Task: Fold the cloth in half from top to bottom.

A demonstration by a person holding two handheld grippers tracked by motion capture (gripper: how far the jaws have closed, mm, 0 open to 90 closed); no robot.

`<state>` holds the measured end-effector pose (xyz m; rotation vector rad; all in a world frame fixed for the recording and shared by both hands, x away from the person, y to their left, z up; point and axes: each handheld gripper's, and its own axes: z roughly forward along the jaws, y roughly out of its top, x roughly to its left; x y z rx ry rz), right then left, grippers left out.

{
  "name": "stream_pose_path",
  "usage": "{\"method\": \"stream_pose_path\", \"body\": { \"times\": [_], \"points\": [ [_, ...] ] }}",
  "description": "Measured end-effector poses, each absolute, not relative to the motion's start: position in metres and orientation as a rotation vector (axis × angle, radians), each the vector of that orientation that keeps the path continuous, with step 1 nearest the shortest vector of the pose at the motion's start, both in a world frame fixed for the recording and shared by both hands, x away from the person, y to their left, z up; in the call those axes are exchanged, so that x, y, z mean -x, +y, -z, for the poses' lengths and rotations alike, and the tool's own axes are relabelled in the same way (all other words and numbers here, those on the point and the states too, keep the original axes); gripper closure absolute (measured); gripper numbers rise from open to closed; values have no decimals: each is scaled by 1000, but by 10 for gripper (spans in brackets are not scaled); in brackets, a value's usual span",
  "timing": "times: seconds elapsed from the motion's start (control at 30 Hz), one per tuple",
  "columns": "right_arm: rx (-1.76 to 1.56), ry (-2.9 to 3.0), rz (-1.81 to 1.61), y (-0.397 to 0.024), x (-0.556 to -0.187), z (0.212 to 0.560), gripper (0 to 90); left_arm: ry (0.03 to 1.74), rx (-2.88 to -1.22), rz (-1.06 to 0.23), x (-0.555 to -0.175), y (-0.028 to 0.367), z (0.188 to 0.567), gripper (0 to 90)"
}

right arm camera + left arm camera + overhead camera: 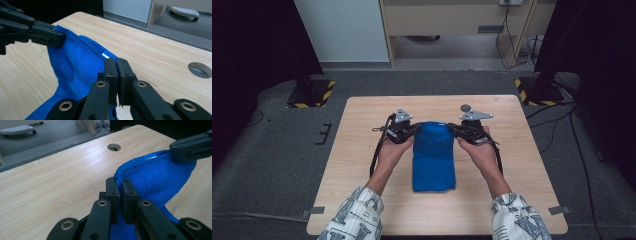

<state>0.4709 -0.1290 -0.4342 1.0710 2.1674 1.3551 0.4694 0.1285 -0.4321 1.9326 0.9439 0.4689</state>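
- Patterned sleeves (pixel 357 217) enter at the bottom; a folded blue microfibre cloth (pixel 433 157) lies mid-desk (pixel 362 150), far edge lifted.
- Left tongs (pixel 119 185) and right tongs (pixel 117 65) each pinch a far corner, jaws closed.
- Risk: uneven pulling could slip a corner free, undoing the fold.

Cloth (pixel 433 160) on table (pixel 362 150), centre; left gripper (pixel 412 130) at its far left corner, right gripper (pixel 454 128) at far right; hole (pixel 466 107) behind right gripper.

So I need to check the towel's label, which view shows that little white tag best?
The right gripper view: the white tag sits on the blue towel beside the right gripper. The left gripper view shows a pale glint; the high view, nothing legible.
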Motion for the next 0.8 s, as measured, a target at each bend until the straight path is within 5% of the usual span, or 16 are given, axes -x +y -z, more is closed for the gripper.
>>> {"method": "stream_pose_path", "body": {
  "times": [0.8],
  "points": [
    [-1043, 2248, -1349, -131, -450, 463, 875, 932, -1928, -399, -445, 137, 458, 850]
  ]
}}
